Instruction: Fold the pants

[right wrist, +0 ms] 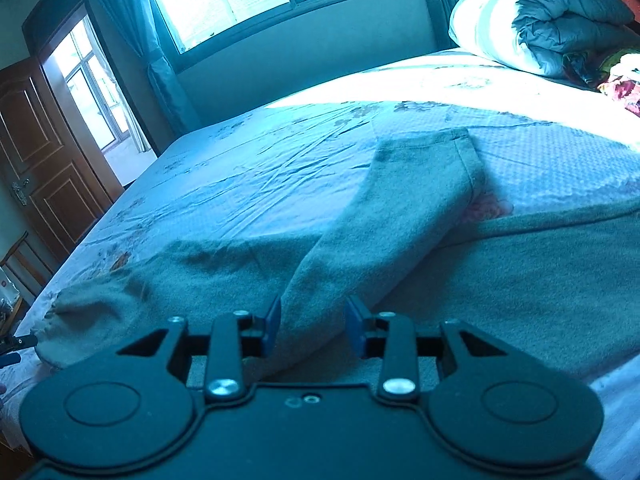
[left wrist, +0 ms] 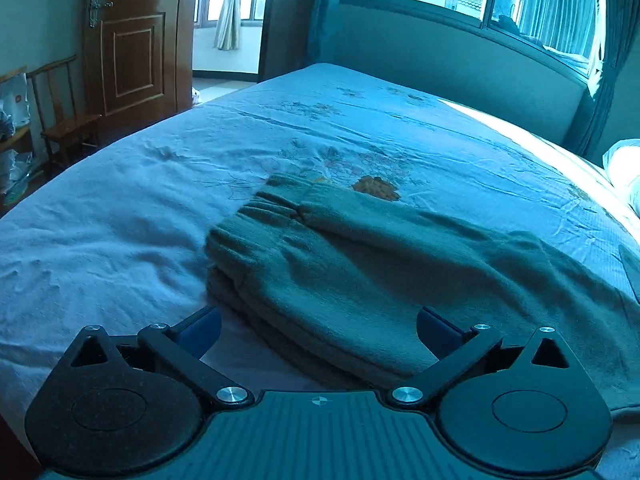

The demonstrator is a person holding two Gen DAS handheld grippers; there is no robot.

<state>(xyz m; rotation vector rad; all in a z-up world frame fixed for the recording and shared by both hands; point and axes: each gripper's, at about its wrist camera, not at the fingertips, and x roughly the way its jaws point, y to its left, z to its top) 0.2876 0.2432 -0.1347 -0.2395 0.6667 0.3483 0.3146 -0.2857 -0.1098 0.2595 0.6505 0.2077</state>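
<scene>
Grey-green pants (left wrist: 360,264) lie on the bed, folded lengthwise, with the gathered waistband (left wrist: 260,208) at the left. My left gripper (left wrist: 318,330) hovers over the near edge of the pants with its jaws spread wide and nothing between the blue pads (left wrist: 200,330). In the right wrist view one pant leg (right wrist: 400,208) runs diagonally away from me, and its hem (right wrist: 424,140) rests on the sheet. My right gripper (right wrist: 314,324) stands partly open over that leg. The cloth lies between its pads (right wrist: 272,324), which do not pinch it.
The pale floral bed sheet (left wrist: 120,208) spreads around the pants. A rolled quilt (right wrist: 540,24) lies at the head of the bed. A wooden door (left wrist: 132,36) and chair (left wrist: 64,120) stand beyond the bed's left edge. A window wall (left wrist: 460,52) runs behind.
</scene>
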